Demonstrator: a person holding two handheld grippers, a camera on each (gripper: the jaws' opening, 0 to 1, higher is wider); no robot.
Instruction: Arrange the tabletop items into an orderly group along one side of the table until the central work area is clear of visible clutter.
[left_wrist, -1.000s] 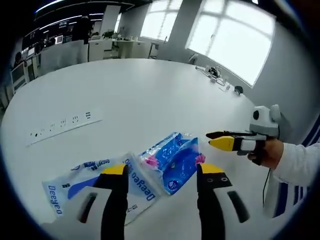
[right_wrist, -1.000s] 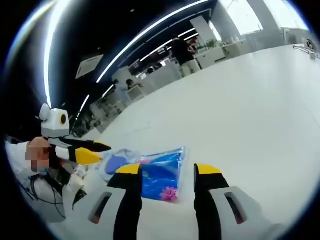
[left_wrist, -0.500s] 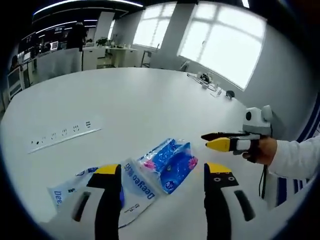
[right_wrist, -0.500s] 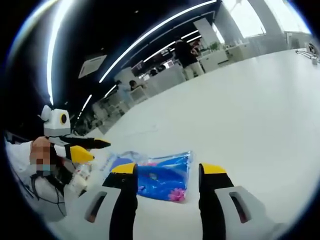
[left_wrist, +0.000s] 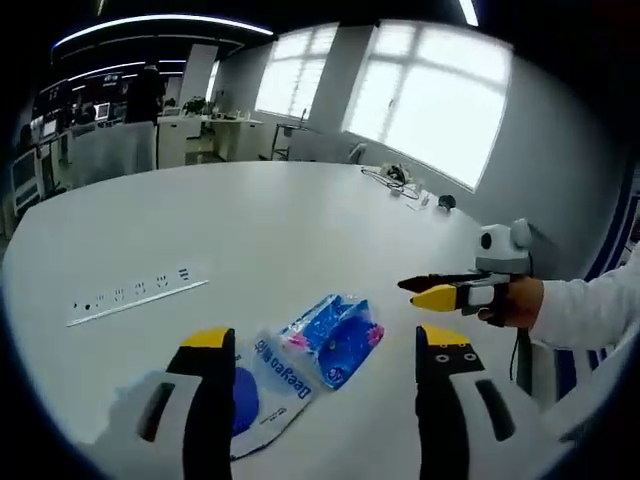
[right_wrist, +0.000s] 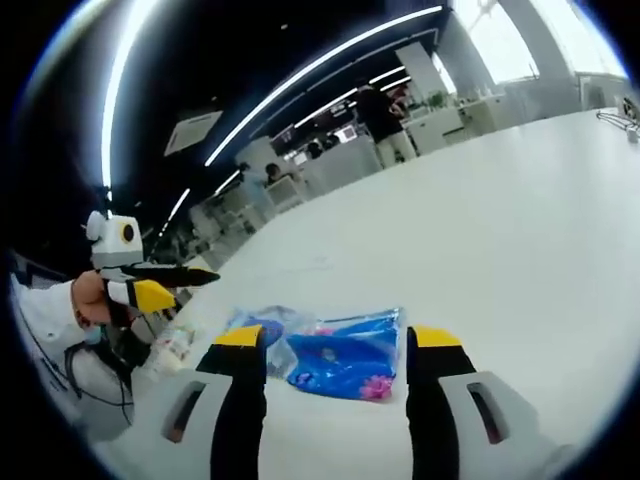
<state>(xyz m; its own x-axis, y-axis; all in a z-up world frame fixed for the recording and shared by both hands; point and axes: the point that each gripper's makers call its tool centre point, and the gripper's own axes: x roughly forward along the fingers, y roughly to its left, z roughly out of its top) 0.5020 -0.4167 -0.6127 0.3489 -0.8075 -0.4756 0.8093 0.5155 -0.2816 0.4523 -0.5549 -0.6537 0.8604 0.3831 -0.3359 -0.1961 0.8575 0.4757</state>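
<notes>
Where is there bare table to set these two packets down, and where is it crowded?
Bare white table runs from the blue packet toward the windows, and past the socket strip. It is crowded near the edge: the white Deeyeo packet touches the blue one, between the left gripper and right gripper.

It was an open-plan office: a big white bench with a built-in socket strip, tall windows, ceiling strip lights, and desks with people standing beyond.
</notes>
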